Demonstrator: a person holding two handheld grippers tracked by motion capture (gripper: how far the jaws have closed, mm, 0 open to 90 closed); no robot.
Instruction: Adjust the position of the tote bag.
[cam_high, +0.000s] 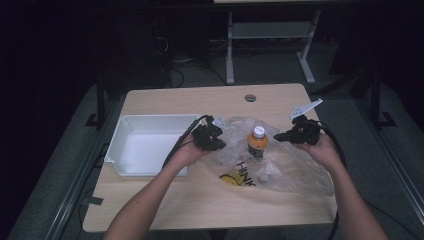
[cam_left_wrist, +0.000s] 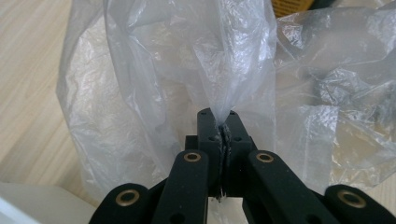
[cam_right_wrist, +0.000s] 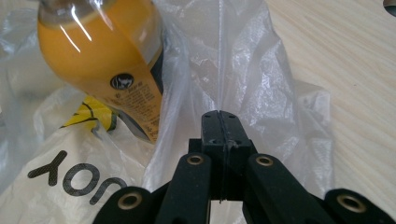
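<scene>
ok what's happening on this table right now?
A person holds a clear plastic bag with both grippers. The left gripper is shut on a bunched edge of the bag, and the right gripper is shut on the opposite edge. An orange drink bottle stands in the bag between them. A white bin sits beside them on the table's left side.

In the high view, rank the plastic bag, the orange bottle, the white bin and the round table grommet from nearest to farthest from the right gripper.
From the right gripper:
1. plastic bag, pinched in its jaws.
2. orange bottle, just left, inside the bag.
3. round grommet, at the table's far edge.
4. white bin, far left.
</scene>
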